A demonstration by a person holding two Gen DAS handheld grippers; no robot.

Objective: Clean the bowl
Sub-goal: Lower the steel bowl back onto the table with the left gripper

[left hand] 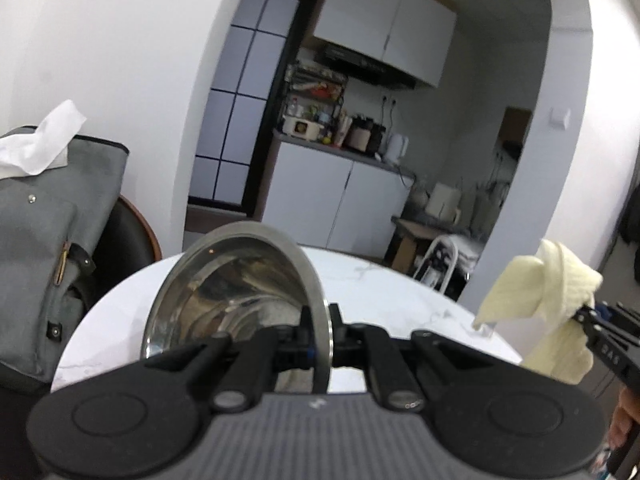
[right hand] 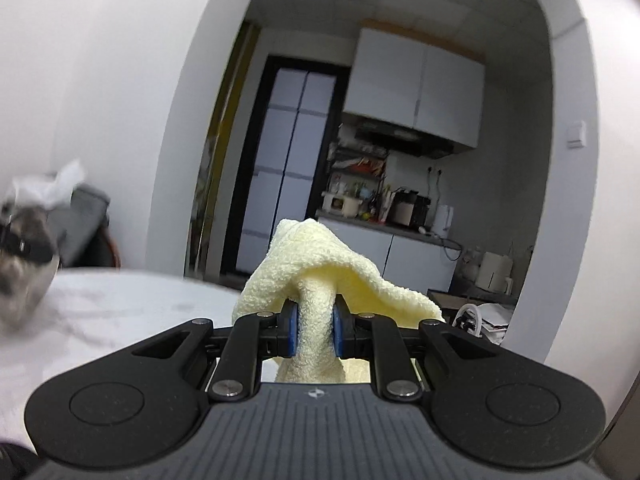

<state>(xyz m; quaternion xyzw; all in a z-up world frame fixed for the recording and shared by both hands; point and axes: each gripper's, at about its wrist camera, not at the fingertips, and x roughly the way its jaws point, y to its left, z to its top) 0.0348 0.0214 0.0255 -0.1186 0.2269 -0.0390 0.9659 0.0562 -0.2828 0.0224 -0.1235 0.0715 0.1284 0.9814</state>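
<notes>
A shiny steel bowl (left hand: 236, 288) is tipped on its side above the white marble table (left hand: 384, 280), its opening facing left. My left gripper (left hand: 320, 332) is shut on the bowl's rim. My right gripper (right hand: 314, 330) is shut on a pale yellow cloth (right hand: 320, 272), held up off the table. In the left wrist view the cloth (left hand: 540, 300) hangs to the right of the bowl, apart from it. In the right wrist view the bowl (right hand: 24, 264) is a blur at the far left.
A grey bag (left hand: 52, 208) with white tissue (left hand: 40, 144) on top stands at the table's left, beside a dark chair (left hand: 128, 236). Behind the table an archway opens onto a kitchen counter (left hand: 340, 152) with appliances.
</notes>
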